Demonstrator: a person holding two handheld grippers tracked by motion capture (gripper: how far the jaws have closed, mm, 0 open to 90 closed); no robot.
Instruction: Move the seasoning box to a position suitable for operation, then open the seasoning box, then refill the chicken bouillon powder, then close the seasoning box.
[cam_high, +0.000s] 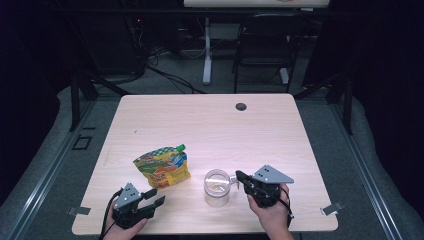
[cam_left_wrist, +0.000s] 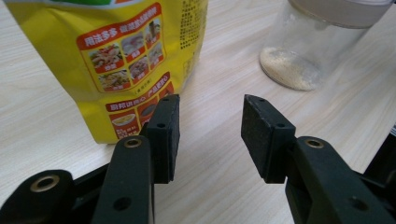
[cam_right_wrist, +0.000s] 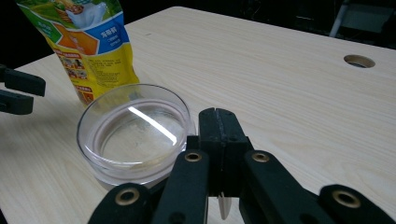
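The right gripper (cam_right_wrist: 217, 116) has its jaws pressed together just beside the rim of the clear, round, open-topped glass jar (cam_right_wrist: 135, 133); a thin pale sliver, perhaps the jar's handle or tab, shows between them lower down, though what it is cannot be told for sure. In the high view the right gripper (cam_high: 239, 176) sits touching the right side of the jar (cam_high: 217, 187), which stands near the front of the pale wooden bench (cam_high: 210, 120) with a little light powder at its bottom.

The left gripper (cam_left_wrist: 210, 126) has its jaws apart with only bare bench between them, its left pad close to the lower corner of the yellow printed plastic pouch with the green spout cap (cam_left_wrist: 135, 56). The pouch (cam_high: 162, 167) stands upright to the left of the jar, near it but apart.

The likely risks: a thin pinch at the jar's edge could slip or tip the jar if it is pulled, scattering the powder. The pouch looks soft and top-heavy, so a nudge from the left jaw rather than a clean grasp could topple it toward the jar.
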